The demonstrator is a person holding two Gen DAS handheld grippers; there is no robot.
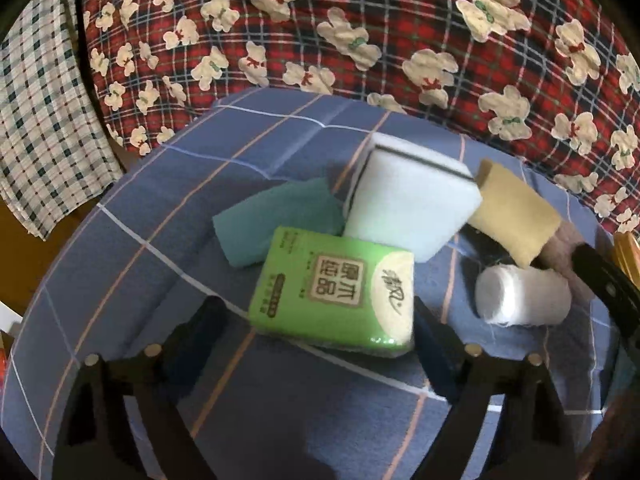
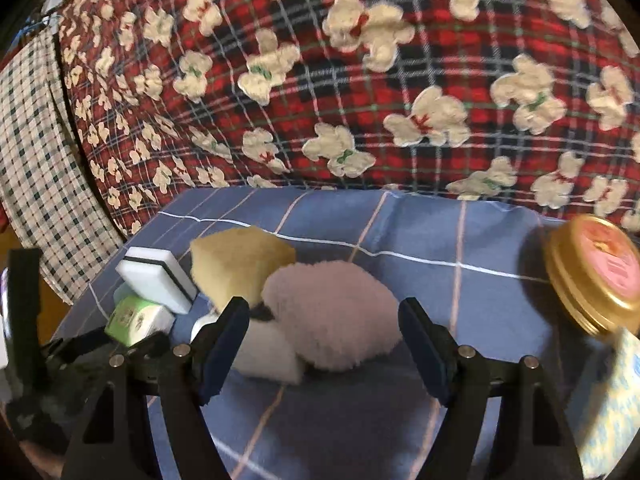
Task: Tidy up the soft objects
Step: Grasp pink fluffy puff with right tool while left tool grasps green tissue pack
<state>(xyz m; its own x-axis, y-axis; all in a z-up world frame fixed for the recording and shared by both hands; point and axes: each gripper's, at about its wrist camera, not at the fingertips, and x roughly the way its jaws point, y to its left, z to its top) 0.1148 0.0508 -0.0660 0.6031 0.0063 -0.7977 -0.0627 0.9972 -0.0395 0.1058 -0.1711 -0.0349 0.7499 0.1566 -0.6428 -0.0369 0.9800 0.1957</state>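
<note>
We are holding the left gripper (image 1: 316, 328) open astride the green tissue pack (image 1: 334, 294): closing gently mid-pack is advisable. We are keeping the right gripper (image 2: 324, 344) open around the pink fluffy pad (image 2: 334, 312), unpinched.

Tissue pack (image 1: 334, 294) lies before the sponge block (image 1: 408, 204), roll (image 1: 522, 298) to its right

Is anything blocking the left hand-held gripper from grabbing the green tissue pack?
Nothing visible is. The left hand-held gripper is open, and the green tissue pack lies right ahead between its fingers, not yet pinched. The white sponge and teal sponge sit behind the pack.
</note>
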